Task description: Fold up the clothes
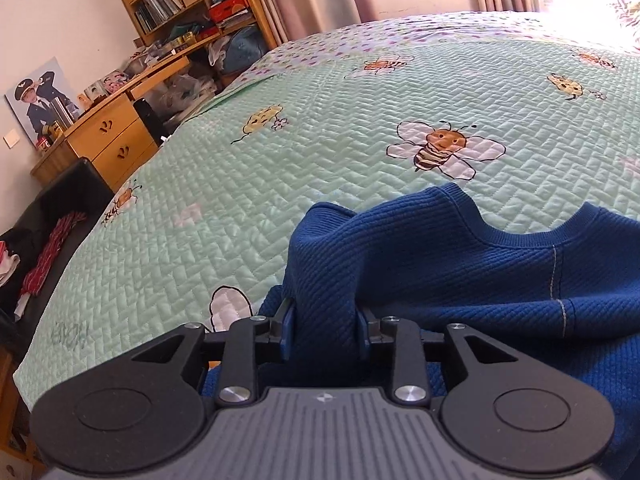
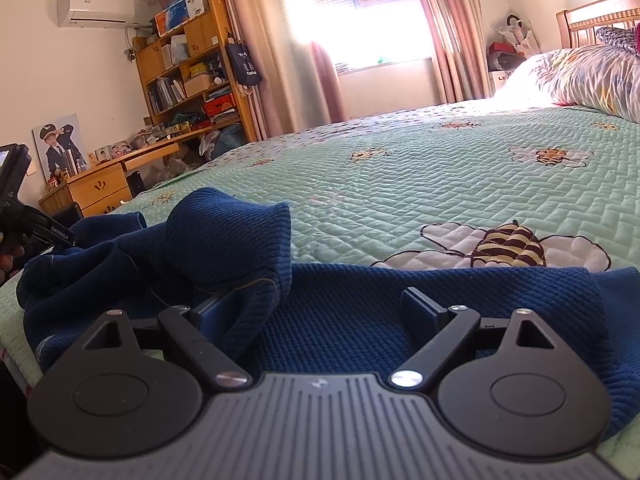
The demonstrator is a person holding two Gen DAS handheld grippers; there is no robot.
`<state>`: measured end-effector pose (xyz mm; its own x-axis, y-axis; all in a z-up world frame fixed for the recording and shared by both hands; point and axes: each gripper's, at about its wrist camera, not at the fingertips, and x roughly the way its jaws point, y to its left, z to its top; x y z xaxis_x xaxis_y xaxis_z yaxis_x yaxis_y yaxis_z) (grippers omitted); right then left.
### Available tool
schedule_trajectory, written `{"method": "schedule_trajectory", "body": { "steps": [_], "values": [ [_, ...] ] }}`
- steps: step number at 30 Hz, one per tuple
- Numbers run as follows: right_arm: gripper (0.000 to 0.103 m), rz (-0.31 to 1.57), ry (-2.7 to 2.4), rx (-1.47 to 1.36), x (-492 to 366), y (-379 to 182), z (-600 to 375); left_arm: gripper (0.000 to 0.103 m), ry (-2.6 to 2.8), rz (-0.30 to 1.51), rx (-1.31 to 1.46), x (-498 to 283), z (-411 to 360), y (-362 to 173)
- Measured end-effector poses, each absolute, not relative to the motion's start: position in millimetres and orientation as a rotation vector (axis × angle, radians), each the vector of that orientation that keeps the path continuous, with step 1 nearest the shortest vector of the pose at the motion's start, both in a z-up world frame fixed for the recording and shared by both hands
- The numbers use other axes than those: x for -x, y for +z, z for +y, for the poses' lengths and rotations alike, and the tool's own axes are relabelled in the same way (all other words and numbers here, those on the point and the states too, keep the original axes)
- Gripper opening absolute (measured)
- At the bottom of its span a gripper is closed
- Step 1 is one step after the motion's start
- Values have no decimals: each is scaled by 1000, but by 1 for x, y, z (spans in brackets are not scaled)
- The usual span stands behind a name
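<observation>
The dark blue ribbed knit sweater [image 1: 460, 264] lies rumpled on the mint-green quilted bedspread printed with bees [image 1: 280, 168], at the near edge of the bed. Its round neckline faces the far side of the bed, and one bunched fold of the sweater rises above the rest.

The left tool [image 1: 325, 330] sits at the sweater's left part, and that raised fold runs down between its two blue-padded fingers [image 1: 287, 320]. The fingers stand narrowly apart with the cloth filling the gap and touching both pads, so the left tool is clamped on the sweater.

The right tool [image 2: 316, 308] rests low over the sweater's flat part, its fingers spread wide. A thick rolled hem of the sweater lies against its left finger [image 2: 214, 308], while the right finger [image 2: 420, 304] stands clear of the cloth; nothing is pinched.

Beyond the sweater, past the far left side of the bed, stand a light wooden desk with drawers [image 2: 104, 188] and a crowded wooden bookshelf [image 2: 192, 64].
</observation>
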<state>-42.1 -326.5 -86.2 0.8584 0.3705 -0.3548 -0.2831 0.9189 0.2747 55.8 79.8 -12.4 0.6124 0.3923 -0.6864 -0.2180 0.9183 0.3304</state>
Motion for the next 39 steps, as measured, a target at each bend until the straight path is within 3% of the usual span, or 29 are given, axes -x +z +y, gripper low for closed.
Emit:
{"method": "schedule_trajectory", "body": {
  "steps": [15, 23, 24, 25, 26, 33, 39],
  "values": [
    [92, 429, 353, -222, 42, -89, -325, 32, 276, 800, -339, -27, 50, -8],
    [92, 427, 354, -230, 42, -89, -327, 18, 198, 654, -221, -12, 43, 28],
    [92, 427, 355, -232, 41, -90, -327, 16, 172, 620, -213, -8, 40, 35],
    [92, 427, 355, -234, 41, -89, -328, 7, 134, 580, -206, -3, 37, 44],
    [92, 426, 355, -235, 41, -90, -328, 7, 111, 561, -216, 0, 32, 50],
    [92, 426, 359, -247, 40, -91, -330, 23, 92, 573, -262, -1, 13, 50],
    [92, 427, 361, -253, 39, -91, -331, 66, 210, 616, -232, -4, 34, 40]
  ]
}}
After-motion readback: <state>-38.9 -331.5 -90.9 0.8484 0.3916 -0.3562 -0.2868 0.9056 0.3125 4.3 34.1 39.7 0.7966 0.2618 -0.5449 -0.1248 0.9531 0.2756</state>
